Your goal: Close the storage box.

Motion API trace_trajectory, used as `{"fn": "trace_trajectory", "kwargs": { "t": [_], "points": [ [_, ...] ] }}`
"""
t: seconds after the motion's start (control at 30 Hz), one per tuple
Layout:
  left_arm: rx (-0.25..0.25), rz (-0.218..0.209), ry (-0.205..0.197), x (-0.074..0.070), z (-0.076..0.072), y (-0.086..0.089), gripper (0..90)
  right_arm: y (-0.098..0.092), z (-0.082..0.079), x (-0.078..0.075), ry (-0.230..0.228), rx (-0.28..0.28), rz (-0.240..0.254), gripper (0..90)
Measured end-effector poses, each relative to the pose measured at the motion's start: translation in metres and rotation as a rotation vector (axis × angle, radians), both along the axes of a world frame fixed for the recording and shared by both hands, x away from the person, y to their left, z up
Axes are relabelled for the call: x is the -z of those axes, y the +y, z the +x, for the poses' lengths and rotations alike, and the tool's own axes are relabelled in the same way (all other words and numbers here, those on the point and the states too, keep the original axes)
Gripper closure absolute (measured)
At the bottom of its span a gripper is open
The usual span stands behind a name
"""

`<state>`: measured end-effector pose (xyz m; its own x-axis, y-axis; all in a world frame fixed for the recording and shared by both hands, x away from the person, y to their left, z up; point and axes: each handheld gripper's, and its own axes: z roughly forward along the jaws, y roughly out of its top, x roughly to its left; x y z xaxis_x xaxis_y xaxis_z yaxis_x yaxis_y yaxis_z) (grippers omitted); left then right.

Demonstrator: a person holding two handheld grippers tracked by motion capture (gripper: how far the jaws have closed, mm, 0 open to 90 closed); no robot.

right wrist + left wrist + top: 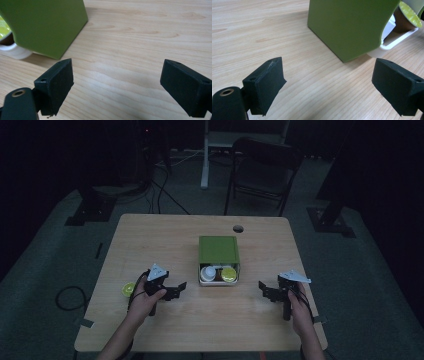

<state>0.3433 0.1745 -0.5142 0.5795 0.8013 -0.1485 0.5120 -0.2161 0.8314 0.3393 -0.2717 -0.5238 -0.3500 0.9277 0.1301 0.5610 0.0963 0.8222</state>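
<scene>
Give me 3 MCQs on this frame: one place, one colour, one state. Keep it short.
1. Where does the green box sit relative to the two claws?
A. Between them
B. Left of both
C. On the floor

2. What colour is the lid of the small pod beside the left claw?
A. Red
B. Yellow-green
C. Blue

3. How do the jaws of the right claw stand?
A. Shut on the box
B. Shut on nothing
C. Open, with nothing between them

Key: 1 A, the high view shows a claw on each side of the box. 2 B, its top reads yellow-green. 3 C, the right gripper view shows bare table between the jaws.
</scene>
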Motion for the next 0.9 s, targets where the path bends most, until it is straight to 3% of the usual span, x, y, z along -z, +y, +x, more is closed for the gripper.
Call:
{"fn": "trace_trajectory", "kwargs": {
  "t": [0.3,0.47,0.9],
  "points": [
    [-0.074,-0.002,0.037,0.003,-0.01,0.006,11.0,-0.012,-0.007,0.004,0.019,0.063,-0.028,11.1],
    [-0.119,0.022,0.059,0.005,-0.015,0.008,11.0,-0.018,-0.012,0.007,0.027,0.096,-0.051,11.1],
    [-0.181,0.023,0.077,0.007,-0.033,0.016,11.0,-0.03,-0.027,0.011,0.063,0.246,-0.08,11.1]
  ]
}}
